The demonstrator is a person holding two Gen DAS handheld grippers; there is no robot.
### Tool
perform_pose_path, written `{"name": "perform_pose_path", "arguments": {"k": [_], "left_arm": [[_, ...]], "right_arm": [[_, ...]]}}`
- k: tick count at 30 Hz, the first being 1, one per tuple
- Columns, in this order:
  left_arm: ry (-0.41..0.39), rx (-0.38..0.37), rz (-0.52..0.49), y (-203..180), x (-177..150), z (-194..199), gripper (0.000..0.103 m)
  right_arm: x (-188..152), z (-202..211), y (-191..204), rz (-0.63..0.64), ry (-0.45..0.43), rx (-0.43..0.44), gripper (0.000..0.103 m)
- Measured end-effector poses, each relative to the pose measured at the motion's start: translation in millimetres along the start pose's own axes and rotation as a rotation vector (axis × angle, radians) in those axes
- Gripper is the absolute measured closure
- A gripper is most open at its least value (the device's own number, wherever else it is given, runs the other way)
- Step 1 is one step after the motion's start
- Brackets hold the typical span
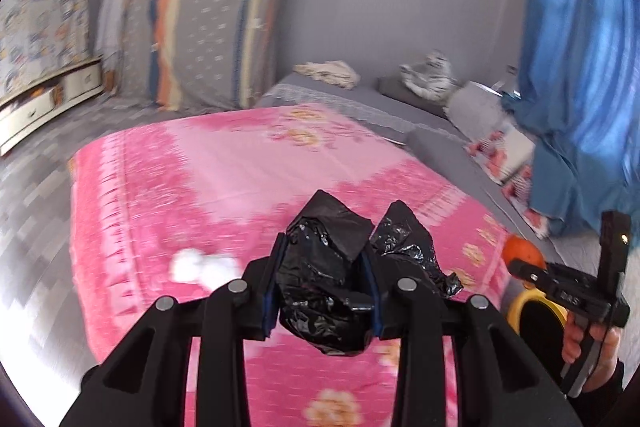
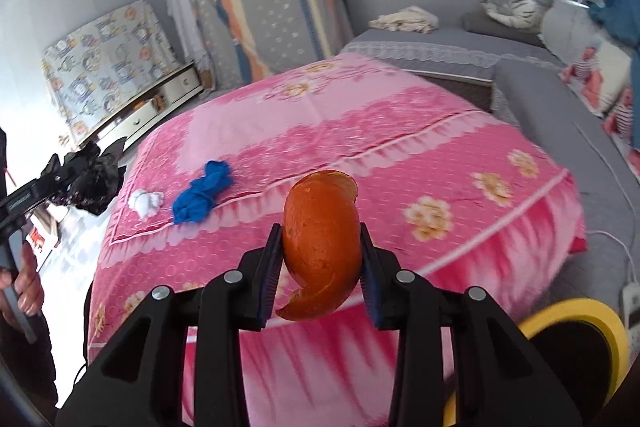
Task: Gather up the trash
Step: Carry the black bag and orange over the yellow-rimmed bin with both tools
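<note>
Left gripper [image 1: 324, 291] clamped on black bag [image 1: 332, 283]; right gripper [image 2: 320, 267] clamped on orange peel [image 2: 320, 247]. On pink bed [image 2: 400, 147]: blue cloth [image 2: 204, 197], white wad [image 2: 146, 203].

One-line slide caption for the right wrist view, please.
Right hand-held gripper clamps orange peel above pink bedspread; blue cloth lies there.

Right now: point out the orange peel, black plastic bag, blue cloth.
orange peel [image 2: 320, 251], right wrist view, middle of its outer skin.
black plastic bag [image 1: 320, 279], left wrist view, crumpled middle.
blue cloth [image 2: 202, 197], right wrist view, bunched centre.
</note>
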State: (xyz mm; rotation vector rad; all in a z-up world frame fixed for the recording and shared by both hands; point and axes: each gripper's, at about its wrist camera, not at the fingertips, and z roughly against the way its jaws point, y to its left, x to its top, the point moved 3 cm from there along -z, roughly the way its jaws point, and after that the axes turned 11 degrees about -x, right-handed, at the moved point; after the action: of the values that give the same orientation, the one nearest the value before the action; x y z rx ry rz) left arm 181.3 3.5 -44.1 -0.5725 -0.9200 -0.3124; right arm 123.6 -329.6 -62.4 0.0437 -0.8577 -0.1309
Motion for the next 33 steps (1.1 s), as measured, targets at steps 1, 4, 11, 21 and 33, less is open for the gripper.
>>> {"name": "perform_pose_path", "arguments": {"k": [1, 4, 11, 21, 33], "left_arm": [[0.006, -0.028, -0.016, -14, 0, -3, 0.071], [0.021, -0.085, -0.049, -43, -2, -11, 0.071], [0.042, -0.203, -0.148, -114, -7, -28, 0.071], [0.088, -0.332, -0.286, -197, -21, -54, 0.071], [0.164, -0.44, -0.379, -264, -40, -82, 0.071]], "right_arm": [[-2, 5, -9, -0.015, -0.005, -0.017, 0.07], [-7, 13, -28, -0.05, -0.013, -0.05, 0.07], [-24, 38, -80, -0.171, -0.05, -0.136, 0.07], [-51, 67, -150, -0.279, -0.073, -0.287, 0.069], [-82, 86, -202, -0.366, -0.067, -0.386, 0.069]]}}
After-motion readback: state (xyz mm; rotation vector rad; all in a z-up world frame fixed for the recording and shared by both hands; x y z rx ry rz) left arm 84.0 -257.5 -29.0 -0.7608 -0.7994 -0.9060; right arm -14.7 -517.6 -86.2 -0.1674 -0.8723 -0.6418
